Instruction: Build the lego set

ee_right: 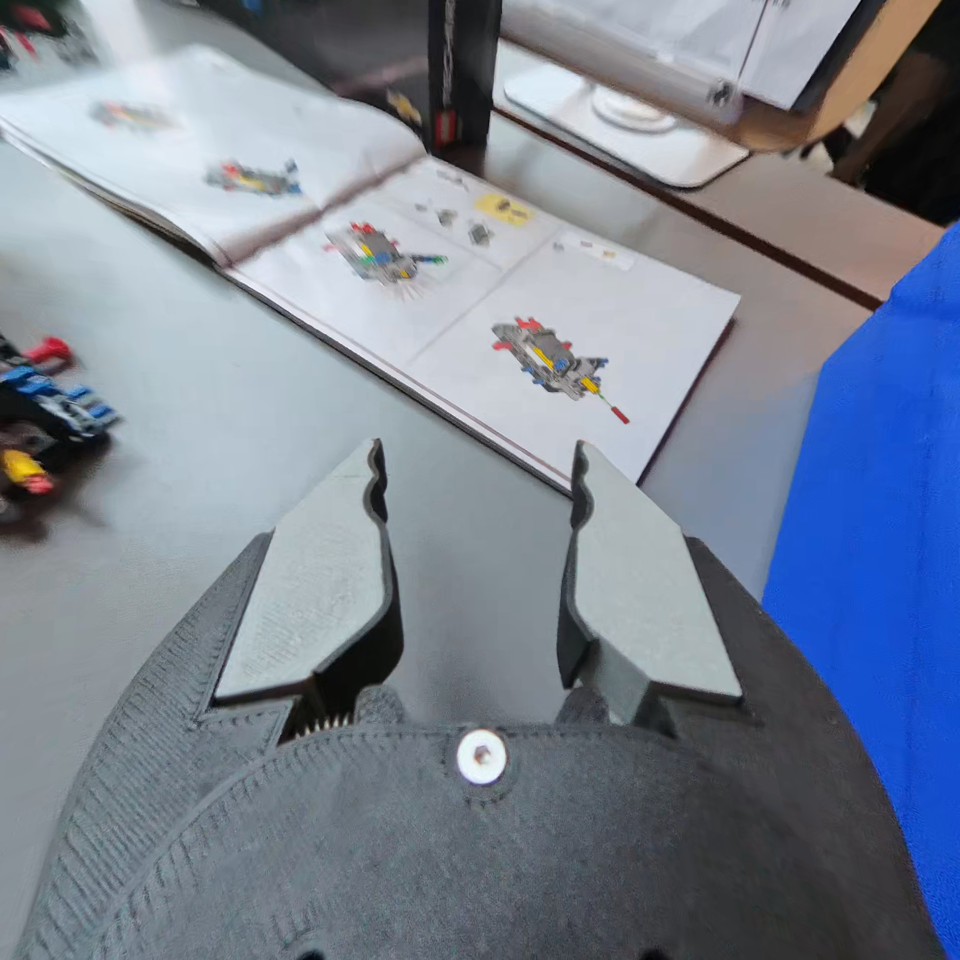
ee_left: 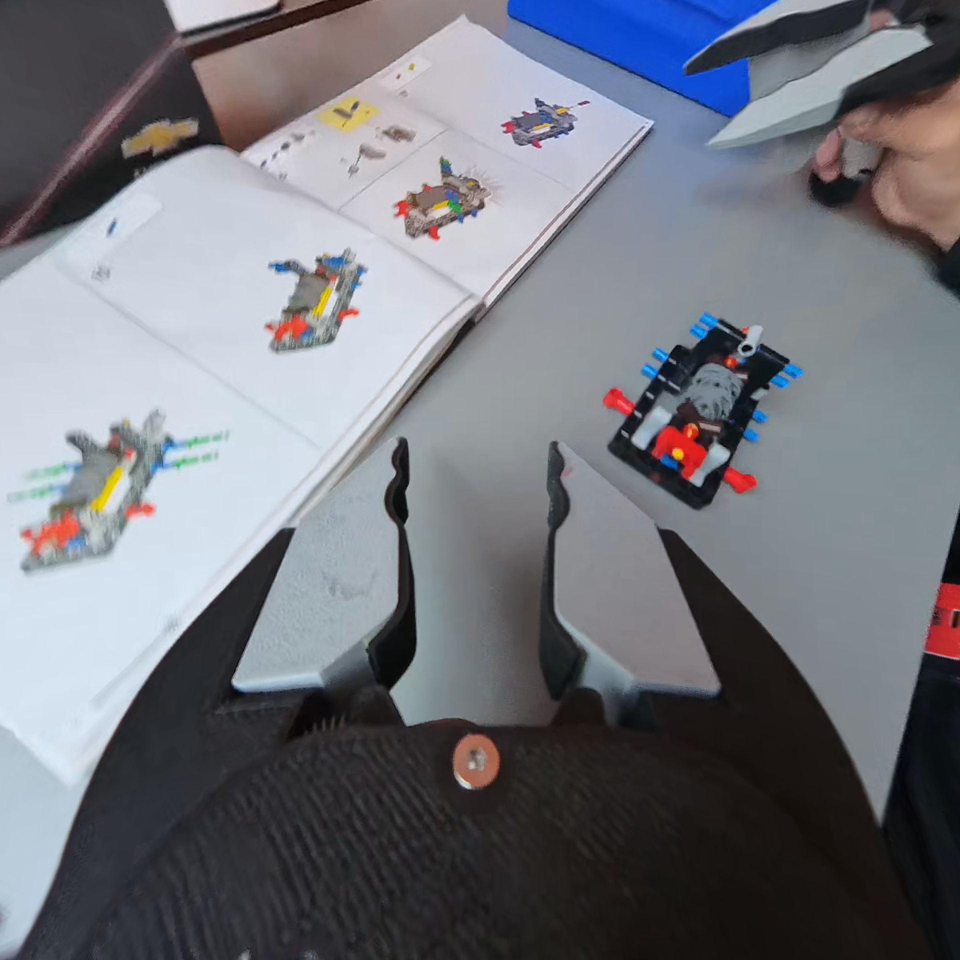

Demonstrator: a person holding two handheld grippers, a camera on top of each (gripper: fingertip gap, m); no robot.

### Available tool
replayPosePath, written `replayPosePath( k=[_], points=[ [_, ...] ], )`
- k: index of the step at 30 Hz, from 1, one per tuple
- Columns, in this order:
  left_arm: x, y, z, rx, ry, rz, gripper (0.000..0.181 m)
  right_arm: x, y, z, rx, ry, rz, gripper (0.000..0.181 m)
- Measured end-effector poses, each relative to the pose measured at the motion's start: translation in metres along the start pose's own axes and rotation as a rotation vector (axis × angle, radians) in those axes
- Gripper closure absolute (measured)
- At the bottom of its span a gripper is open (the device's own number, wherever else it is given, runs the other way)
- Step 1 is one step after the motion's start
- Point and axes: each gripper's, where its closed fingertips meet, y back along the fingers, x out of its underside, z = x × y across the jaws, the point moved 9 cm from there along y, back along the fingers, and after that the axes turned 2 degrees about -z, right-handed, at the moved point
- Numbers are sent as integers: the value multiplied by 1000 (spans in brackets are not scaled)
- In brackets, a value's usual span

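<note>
Grey bench (ee_left: pixel 571 291) lies bare under both tools, so you have room to work. Your left tool (ee_left: pixel 475 457) hangs over that bare patch with its jaws spread wide and nothing between them; your right tool (ee_right: pixel 478 457) is likewise wide open and empty, its tips over the near corner of the instruction booklet (ee_right: pixel 545 291).

Just beyond and to the right of the left tool's tips sits the part-built lego model (ee_left: pixel 696 410), flat on the bench and apart from both tools. From the right tool it lies well off to the left, blurred at the picture's edge. Expect it to be light and stiff, hard plastic that may slide on this smooth top when pushed. Its blue pins (ee_left: pixel 657 358) and red pins (ee_left: pixel 618 400) stick out sideways and would likely pop loose or shift if pinched, so I would take it across the long black frame beams, low and square, and not by the grey and red parts in the middle.

Past the model, the booklet lies open along the bench's left side, its pages curling at the spine. A blue bin (ee_left: pixel 634 41) stands at the far right corner, just beside the right tool as the left view shows it. I cannot tell which loose piece comes next; none is plainly visible.
</note>
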Motion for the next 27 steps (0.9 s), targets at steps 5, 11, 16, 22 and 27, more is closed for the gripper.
replayPosePath(
  k=[5, 11, 16, 22, 27],
  points=[
    [-60, -59, 4, 50, -165, 71, 127, -17, -50, -14, 25, 48, 236, 90],
    [-77, -133, 18, 177, -190, 254, 127, -19, -87, -30, -92, -98, 384, 87],
    [-69, -151, 20, 178, -266, 261, 134, -17, -90, -25, -105, -18, 336, 102],
    [-65, -153, 20, 180, -256, 200, 134, -23, -102, -13, -141, 10, 273, 154],
    [-69, -159, 12, 161, -279, 173, 127, -23, -109, -16, -124, 37, 237, 181]
  ],
)
